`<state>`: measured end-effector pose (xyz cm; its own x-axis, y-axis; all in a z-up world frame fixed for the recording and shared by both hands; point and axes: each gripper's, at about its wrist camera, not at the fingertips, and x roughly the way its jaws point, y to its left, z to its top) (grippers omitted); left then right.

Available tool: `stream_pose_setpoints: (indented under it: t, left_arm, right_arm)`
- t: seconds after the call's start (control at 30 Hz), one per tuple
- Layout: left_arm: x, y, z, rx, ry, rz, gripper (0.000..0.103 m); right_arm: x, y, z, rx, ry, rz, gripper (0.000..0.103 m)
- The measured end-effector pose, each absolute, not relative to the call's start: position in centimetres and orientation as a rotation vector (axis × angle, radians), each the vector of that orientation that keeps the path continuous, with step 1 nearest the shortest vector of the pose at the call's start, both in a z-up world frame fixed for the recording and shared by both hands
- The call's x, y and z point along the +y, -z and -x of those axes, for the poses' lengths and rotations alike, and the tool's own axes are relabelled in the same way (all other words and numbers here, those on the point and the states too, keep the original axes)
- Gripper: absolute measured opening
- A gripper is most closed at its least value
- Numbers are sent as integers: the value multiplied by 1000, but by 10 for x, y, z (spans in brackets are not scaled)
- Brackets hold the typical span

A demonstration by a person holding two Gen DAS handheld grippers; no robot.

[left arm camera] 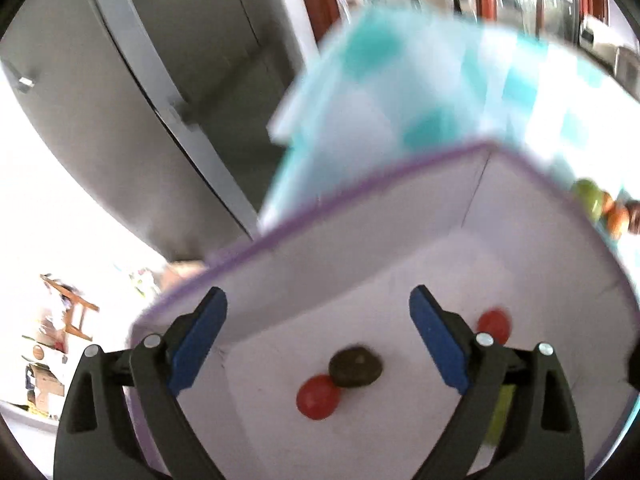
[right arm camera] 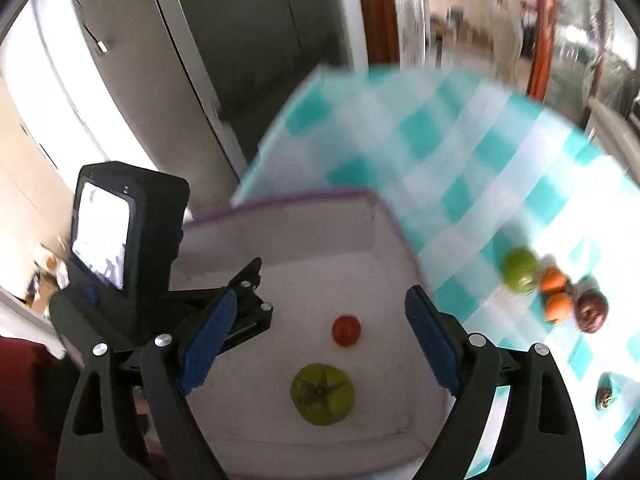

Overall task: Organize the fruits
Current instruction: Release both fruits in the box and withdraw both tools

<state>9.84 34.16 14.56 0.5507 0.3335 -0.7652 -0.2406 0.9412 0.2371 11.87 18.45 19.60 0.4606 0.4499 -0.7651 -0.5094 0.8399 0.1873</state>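
Note:
A white box with a purple rim (left arm camera: 360,220) lies under both grippers. In the left wrist view its floor holds a red fruit (left arm camera: 318,396) touching a dark brown fruit (left arm camera: 355,366), and a second red fruit (left arm camera: 494,326) further right. My left gripper (left arm camera: 316,296) hangs open above them, with nothing between its blue pads. In the right wrist view my right gripper (right arm camera: 322,298) is also open and holds nothing. It sits over a green fruit (right arm camera: 322,394) and a small red fruit (right arm camera: 346,330) inside the box (right arm camera: 300,220).
The box rests on a teal and white checked tablecloth (right arm camera: 460,152). On the cloth to its right lie a green fruit (right arm camera: 520,270), two orange fruits (right arm camera: 558,307), a dark red fruit (right arm camera: 591,310) and a small dark item (right arm camera: 605,392). The left tool's black housing (right arm camera: 132,240) stands at the box's left side. Grey cabinet doors (right arm camera: 224,40) are behind.

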Motion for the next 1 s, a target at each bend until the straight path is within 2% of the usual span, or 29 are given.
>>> stream_pose_setpoints:
  t: [0.07,0.17,0.4,0.67,1.0]
  left_arm:
    - [324,-173,-85,815,-379,-115,101]
    - [280,-209,-62,706,-421,-115,101]
    - [155,-245,-13,647,-335,-85,101]
    - [16,-201,36,838,-98,-266,101]
    - [-67,-168,65,931,69,-394,101]
  right_arm:
    - [159,-215,-102,832,-578,53,87]
    - [101,-228,-81,772,-534,51,87]
    - [-44,-224,-15,760,-399,-68,87]
    - [-157,-172,54,833,-280,-138,87]
    - [-238,-132,97,903,-189,-214,87]
